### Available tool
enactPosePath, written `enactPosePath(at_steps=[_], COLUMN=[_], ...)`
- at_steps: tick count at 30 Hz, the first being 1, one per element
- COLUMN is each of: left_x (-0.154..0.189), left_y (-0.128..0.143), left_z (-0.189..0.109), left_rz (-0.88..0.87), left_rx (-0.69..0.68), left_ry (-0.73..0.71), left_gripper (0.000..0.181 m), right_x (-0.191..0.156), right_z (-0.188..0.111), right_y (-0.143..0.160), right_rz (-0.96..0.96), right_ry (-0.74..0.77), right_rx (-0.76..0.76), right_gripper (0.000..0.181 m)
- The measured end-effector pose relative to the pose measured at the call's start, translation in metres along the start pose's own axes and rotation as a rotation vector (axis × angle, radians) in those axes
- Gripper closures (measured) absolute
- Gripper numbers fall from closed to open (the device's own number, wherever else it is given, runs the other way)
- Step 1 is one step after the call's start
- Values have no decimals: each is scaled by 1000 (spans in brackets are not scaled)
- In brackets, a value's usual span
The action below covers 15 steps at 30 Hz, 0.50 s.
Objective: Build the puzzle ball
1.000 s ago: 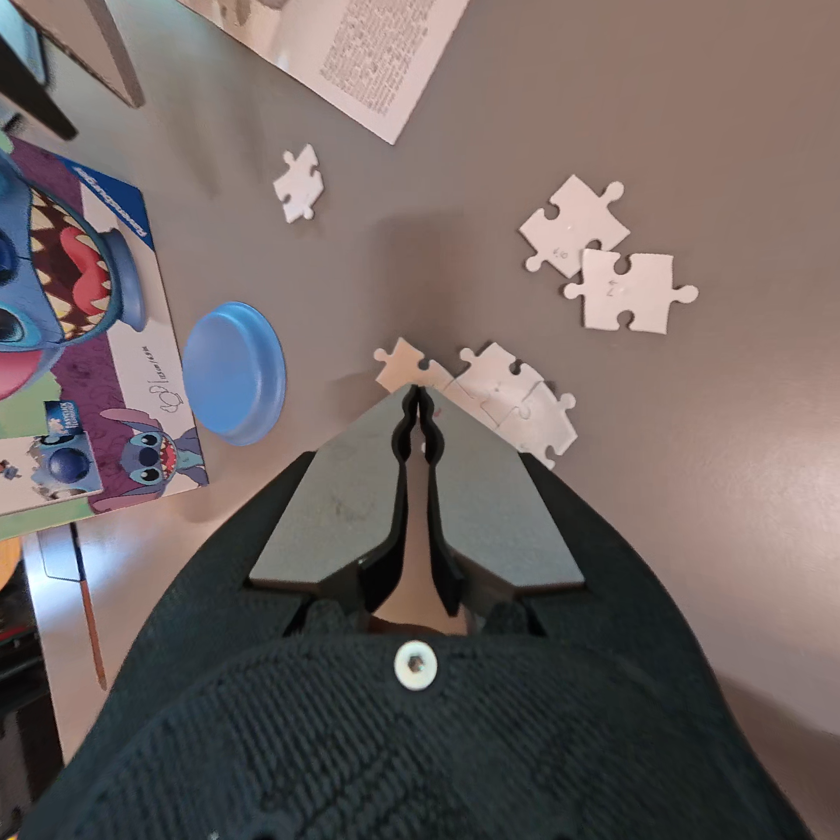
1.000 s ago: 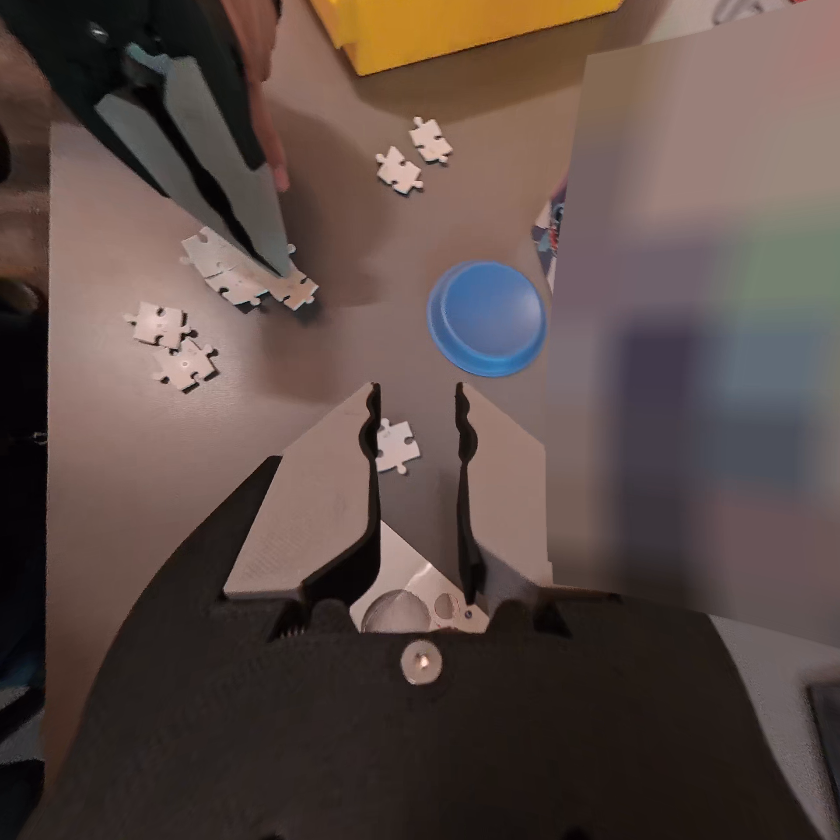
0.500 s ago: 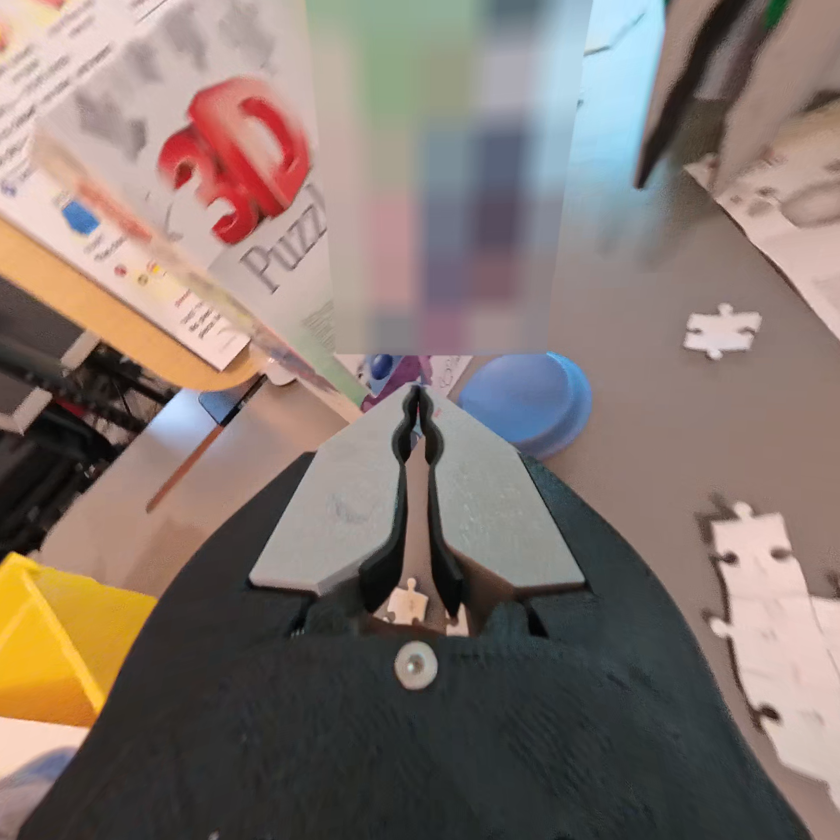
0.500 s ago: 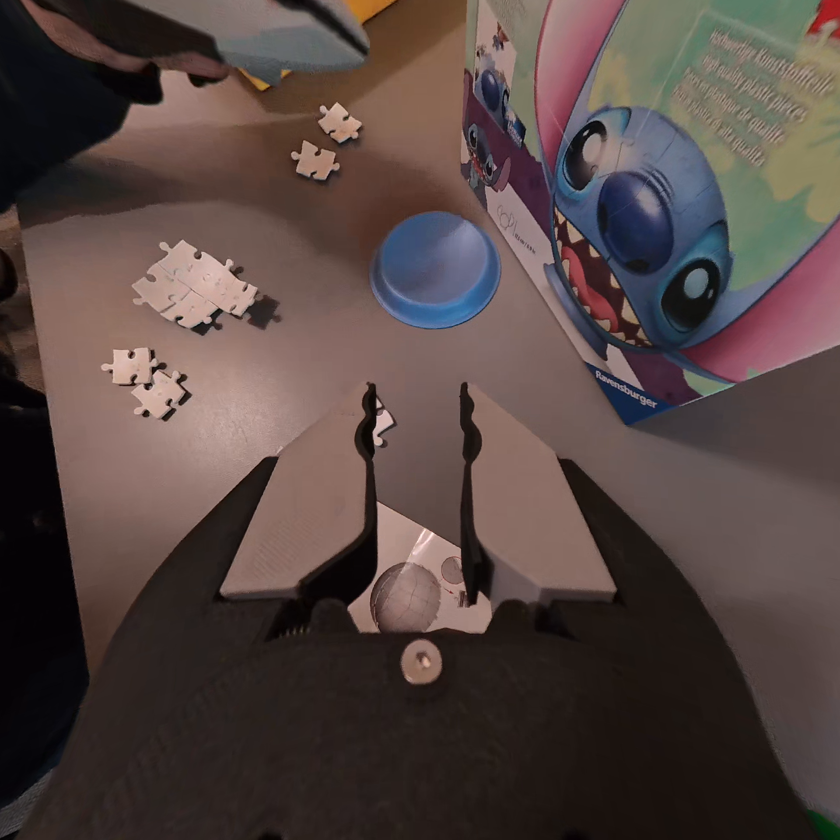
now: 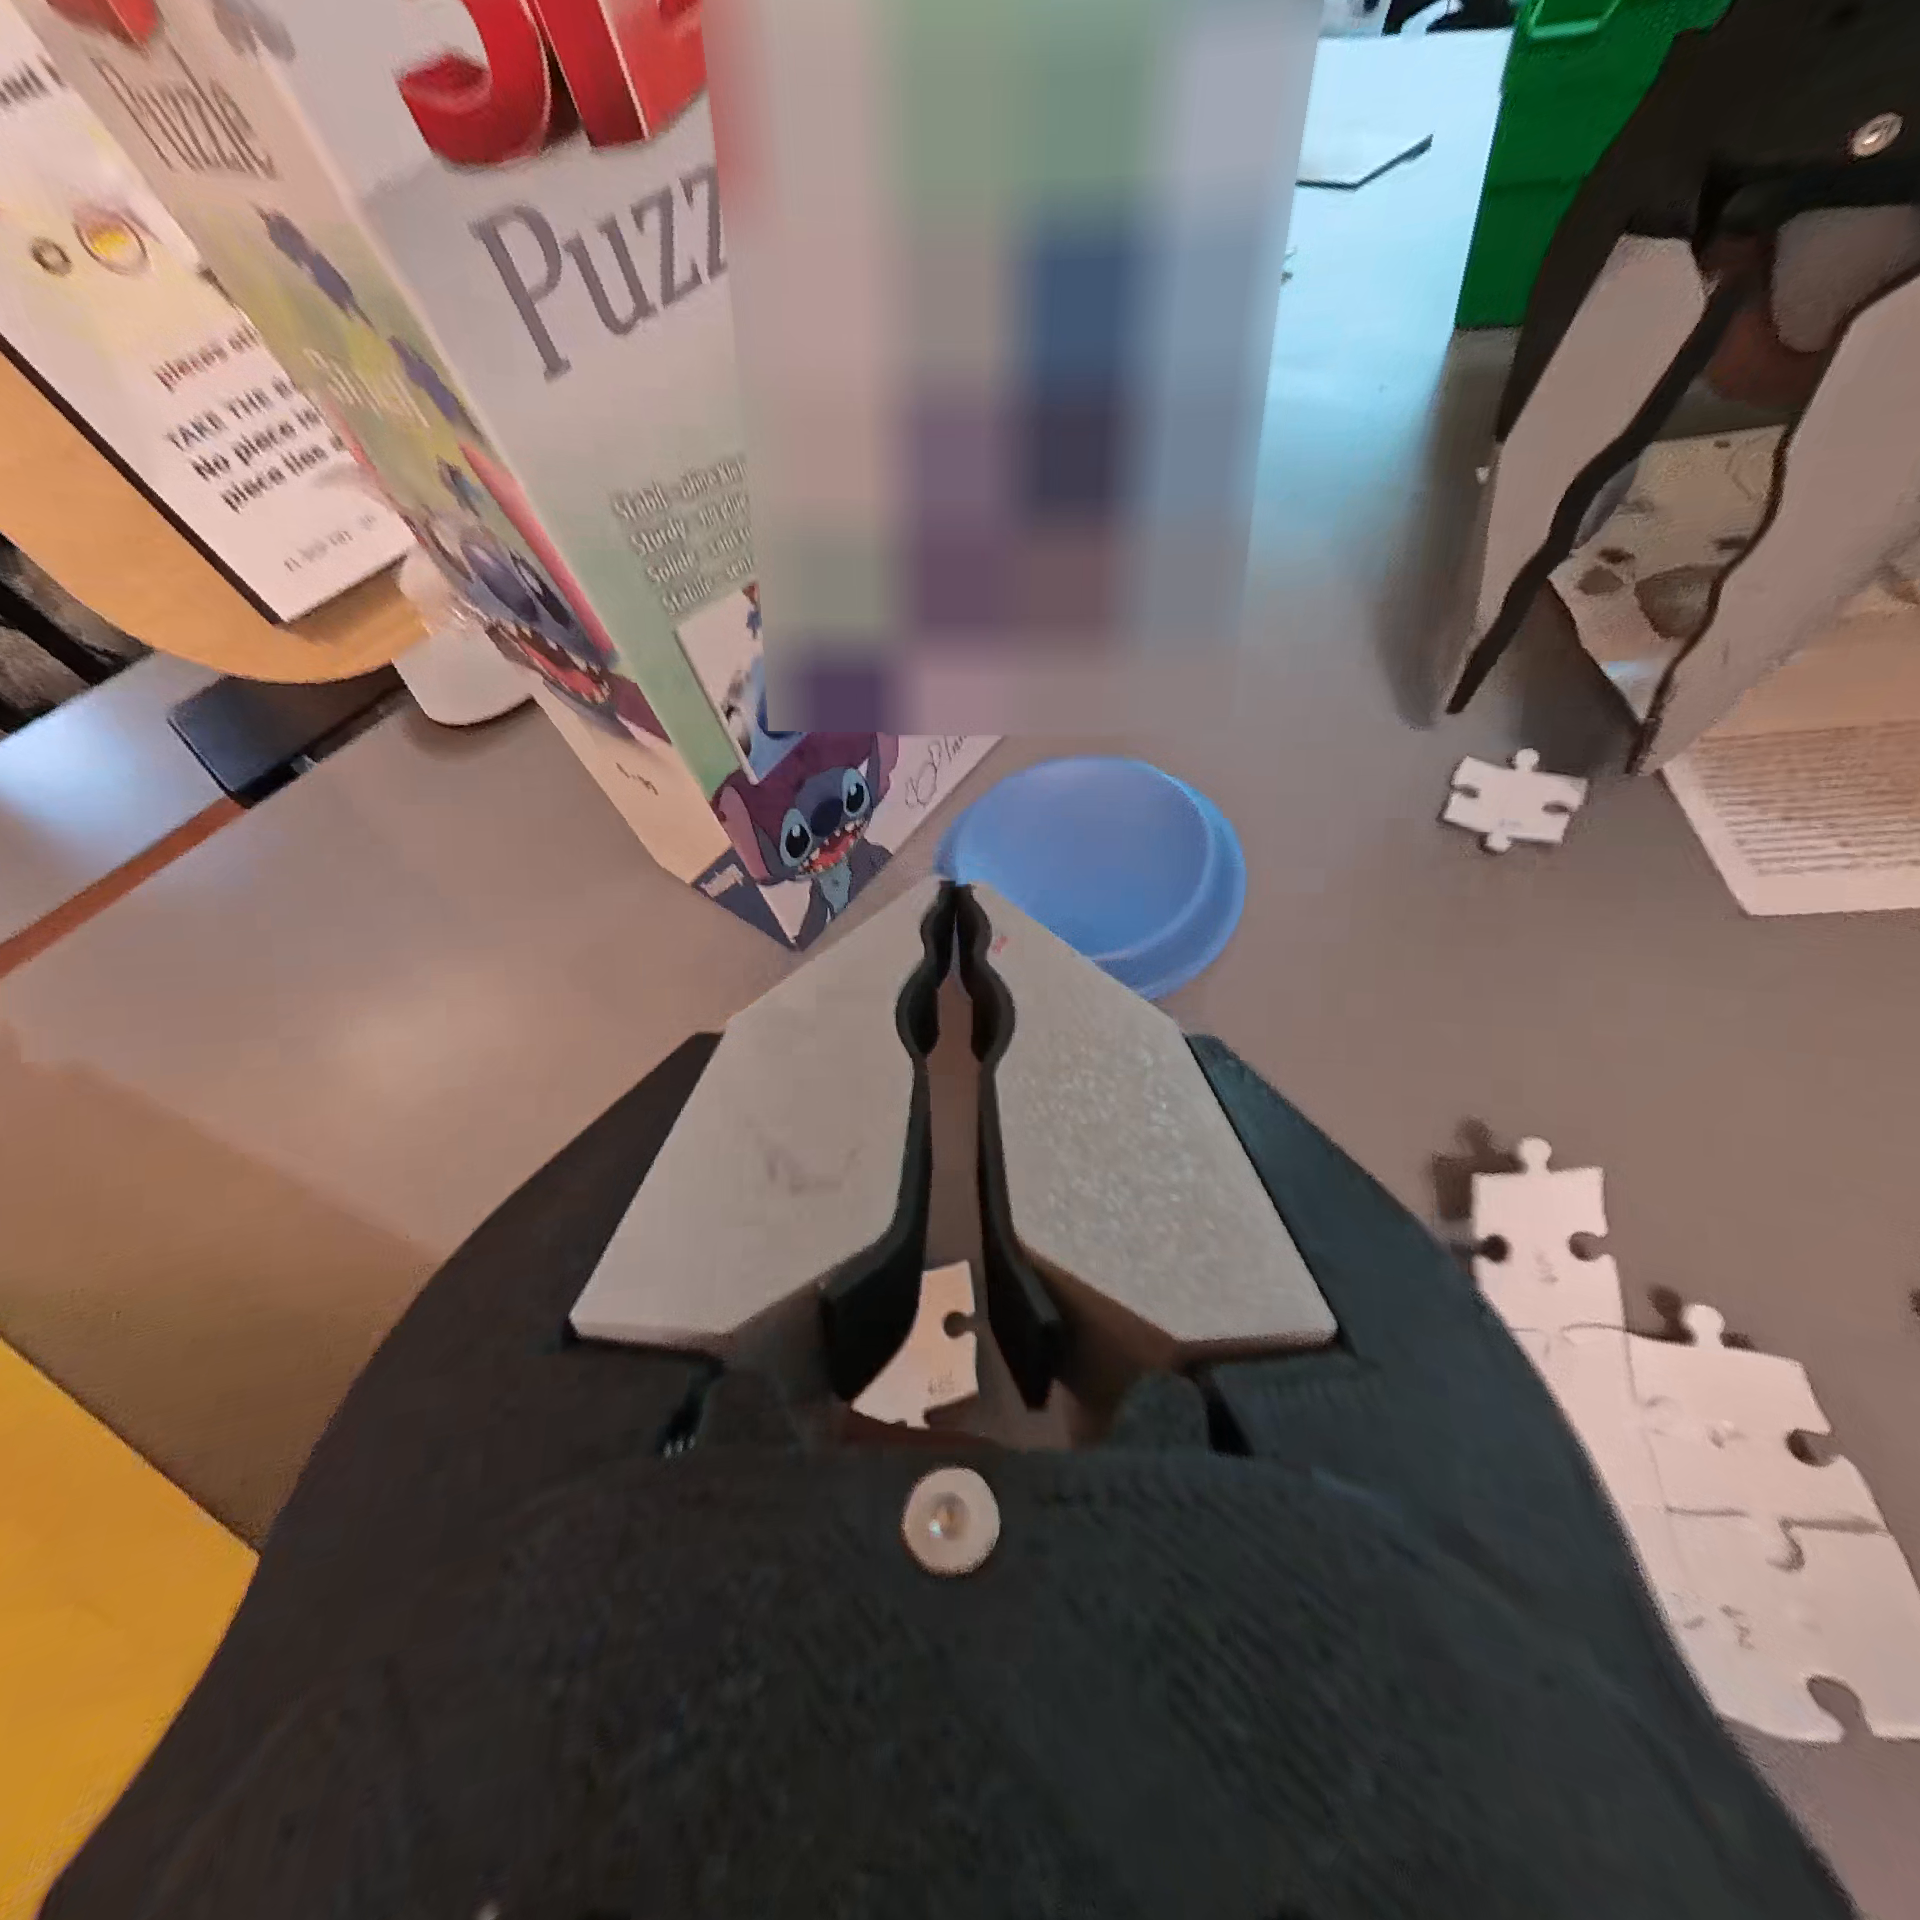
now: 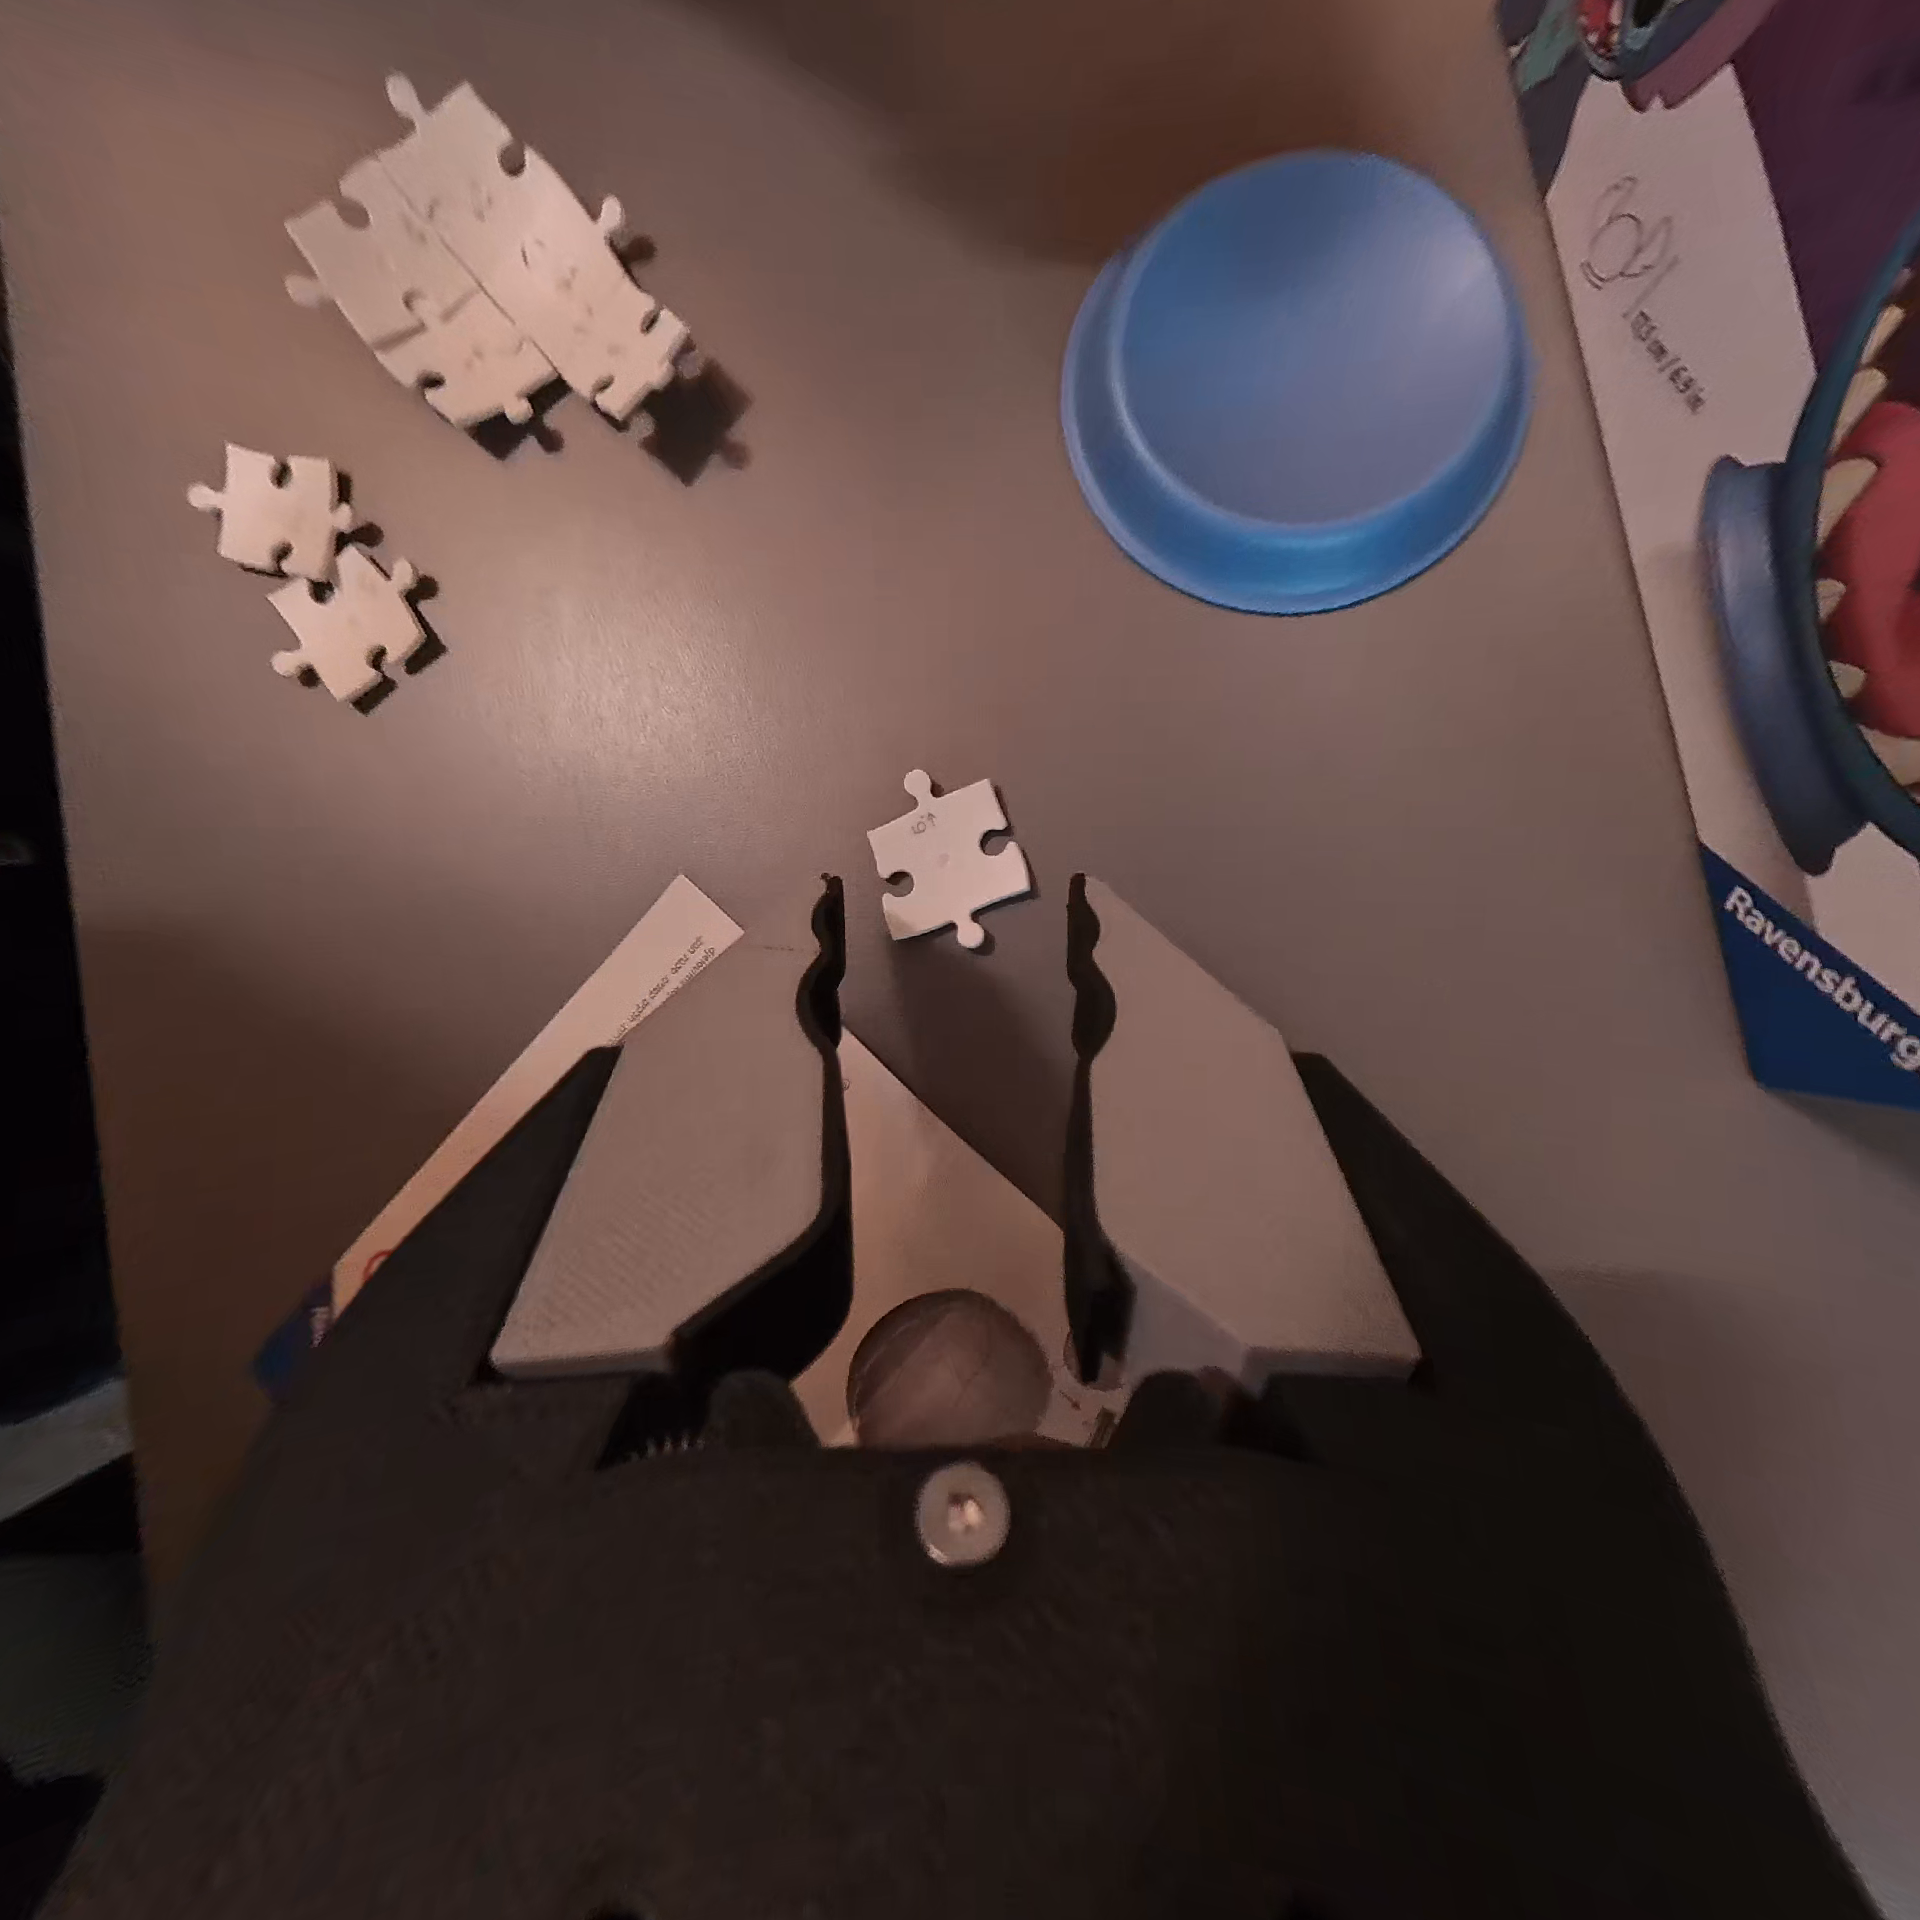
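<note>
Right gripper [image 6: 951, 894] spread above a puzzle piece [image 6: 948, 864]; left gripper [image 5: 956, 899] closed, empty.

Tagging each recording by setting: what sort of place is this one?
Probably an indoor hobby or work table, not a kitchen. A grey tabletop carries loose puzzle pieces, a blue stand, the puzzle box, with storage bins behind.

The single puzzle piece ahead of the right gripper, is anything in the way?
Nothing visible. The single puzzle piece lies alone on the table just past the open right gripper, roughly between its fingers.
</note>
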State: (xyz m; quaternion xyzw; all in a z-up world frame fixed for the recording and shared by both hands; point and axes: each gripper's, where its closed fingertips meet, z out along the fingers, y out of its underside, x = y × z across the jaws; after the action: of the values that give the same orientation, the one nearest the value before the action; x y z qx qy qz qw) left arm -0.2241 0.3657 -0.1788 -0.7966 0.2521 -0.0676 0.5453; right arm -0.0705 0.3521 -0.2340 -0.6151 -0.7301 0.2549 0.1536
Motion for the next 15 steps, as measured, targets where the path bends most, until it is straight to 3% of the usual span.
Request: enactPosePath(at_steps=[3, 5, 7, 11, 15], left_x=[1, 7, 10, 11, 8], left_y=[8, 10, 11, 14, 18], left_z=[3, 6, 8, 11, 13], left_rz=[-28, -62, -83, -72, -85], left_rx=[-40, -57, -67, -81, -92], left_ry=[14, 43, 62, 55, 49], left_gripper=[181, 156, 150, 149, 149], right_x=[0, 1, 3, 26, 37], right_z=[7, 10, 12, 6, -4], right_y=[6, 8, 7, 7, 12], right_rz=[-48, -75, -109, -171, -165], right_ry=[22, 39, 68, 235, 304], right_rx=[-40, -60, -68, -99, -109], right_gripper=[139, 141, 147, 146, 147])
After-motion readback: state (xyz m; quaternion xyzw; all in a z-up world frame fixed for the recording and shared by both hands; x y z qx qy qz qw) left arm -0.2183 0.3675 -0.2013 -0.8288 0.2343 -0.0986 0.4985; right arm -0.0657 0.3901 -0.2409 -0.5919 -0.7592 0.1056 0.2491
